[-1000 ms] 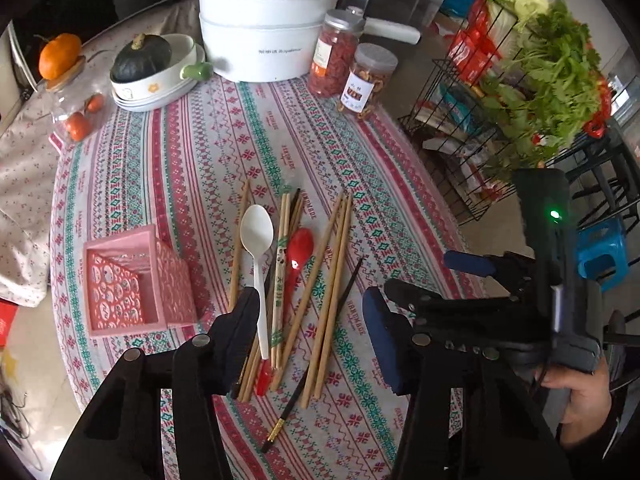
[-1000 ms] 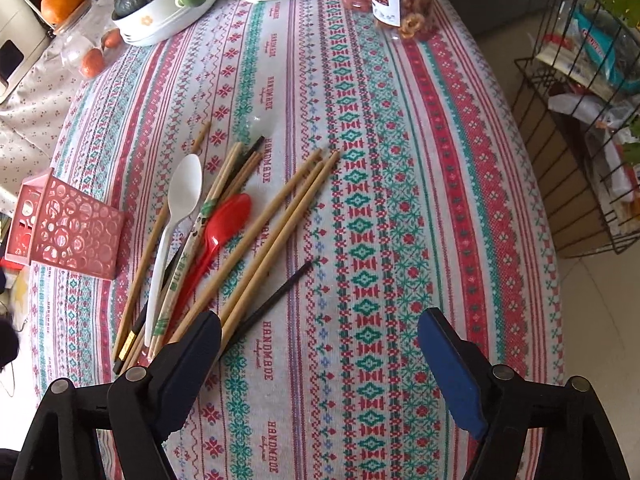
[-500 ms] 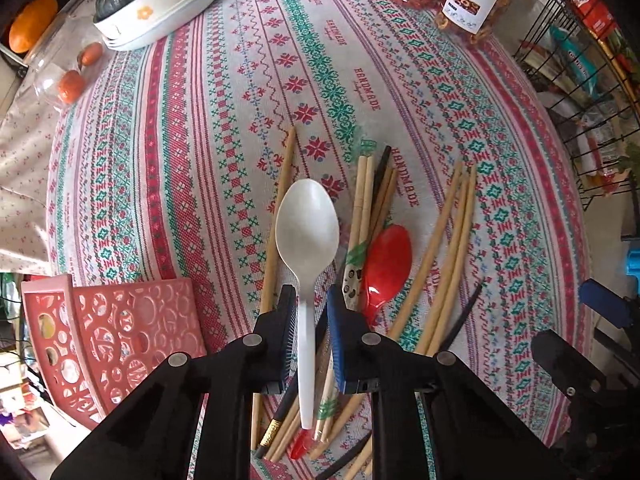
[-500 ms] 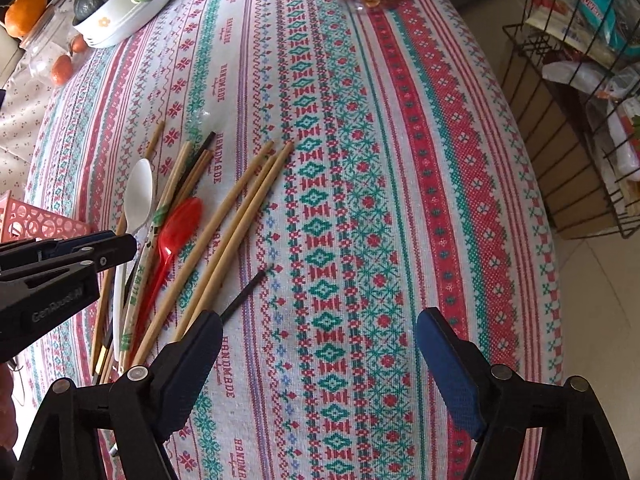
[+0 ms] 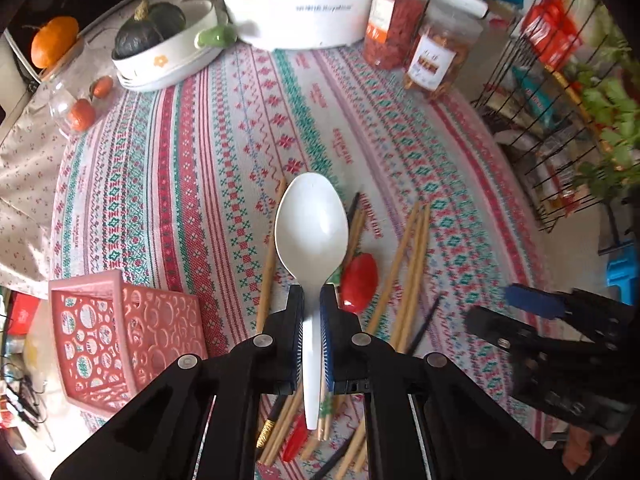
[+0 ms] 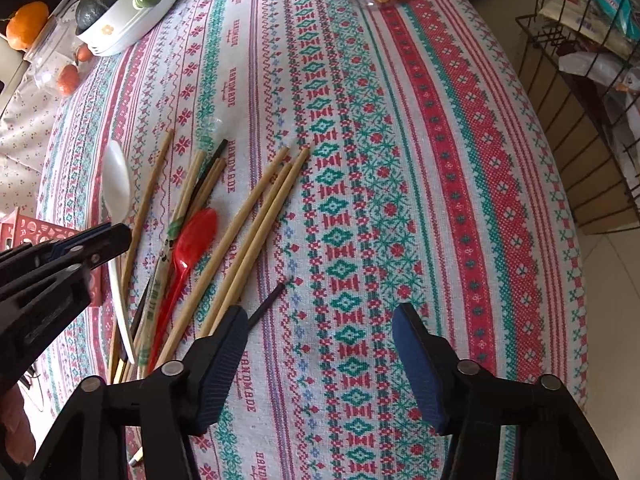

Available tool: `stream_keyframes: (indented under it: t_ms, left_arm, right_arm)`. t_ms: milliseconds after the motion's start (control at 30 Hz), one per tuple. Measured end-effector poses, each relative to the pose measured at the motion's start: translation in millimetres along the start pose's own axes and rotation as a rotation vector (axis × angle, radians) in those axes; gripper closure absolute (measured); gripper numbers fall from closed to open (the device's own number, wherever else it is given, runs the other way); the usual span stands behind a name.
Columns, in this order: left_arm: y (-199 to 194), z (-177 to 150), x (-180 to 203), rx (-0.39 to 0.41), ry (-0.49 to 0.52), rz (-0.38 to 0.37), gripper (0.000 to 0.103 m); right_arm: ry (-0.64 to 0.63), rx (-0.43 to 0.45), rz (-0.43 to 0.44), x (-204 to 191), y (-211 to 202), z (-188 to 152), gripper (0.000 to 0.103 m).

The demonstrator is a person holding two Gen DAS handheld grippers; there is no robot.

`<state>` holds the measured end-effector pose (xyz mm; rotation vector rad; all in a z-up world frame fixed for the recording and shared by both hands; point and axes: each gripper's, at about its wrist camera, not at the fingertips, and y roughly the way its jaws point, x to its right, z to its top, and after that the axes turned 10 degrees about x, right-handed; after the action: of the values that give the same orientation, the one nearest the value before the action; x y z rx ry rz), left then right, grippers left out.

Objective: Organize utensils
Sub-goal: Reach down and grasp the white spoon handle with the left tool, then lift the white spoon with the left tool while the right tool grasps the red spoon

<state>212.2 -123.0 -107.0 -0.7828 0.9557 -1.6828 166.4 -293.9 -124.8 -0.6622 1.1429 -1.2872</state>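
Patterned tablecloth (image 6: 360, 200) beneath both grippers. Right gripper (image 6: 316, 344): jaws spread and closing, nothing between them, bamboo chopsticks (image 6: 256, 236) just left. Left gripper (image 5: 311, 312): jaws pinching the white plastic spoon (image 5: 311, 224) by its handle.

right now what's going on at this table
A person is sorting utensils with two hand-held grippers. The left gripper is shut on the white spoon by its handle. The right gripper is closing with nothing between its jaws, beside the chopsticks. A pink basket sits beside the pile.
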Motion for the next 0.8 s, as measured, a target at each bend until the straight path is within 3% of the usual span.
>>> stream_keyframes:
  t_ms: [167, 333, 500, 800]
  left_arm:
    - [-71.3, -18.5, -7.8, 0.179, 0.003, -0.085, 0.094]
    - [-124.6, -43.4, -41.7, 0.319, -0.012, -0.087, 0.094]
    - [-149.1, -62.0, -84.3, 0.450, -0.075, -0.095, 0.094]
    - [-151.3, -68.4, -118.2, 0.476, -0.114, -0.064, 0.094]
  right_arm:
    - [0.003, -0.006, 0.096, -24.0, 10.2, 5.2, 0.060]
    - [0.017, -0.026, 0.174, -49.0, 24.8, 2.8, 0.067]
    - [0.064, -0.051, 0.231, -59.0, 45.2, -1.2, 0.074]
    - [0.150, -0.053, 0.204, -58.2, 67.9, 4.2, 0.084]
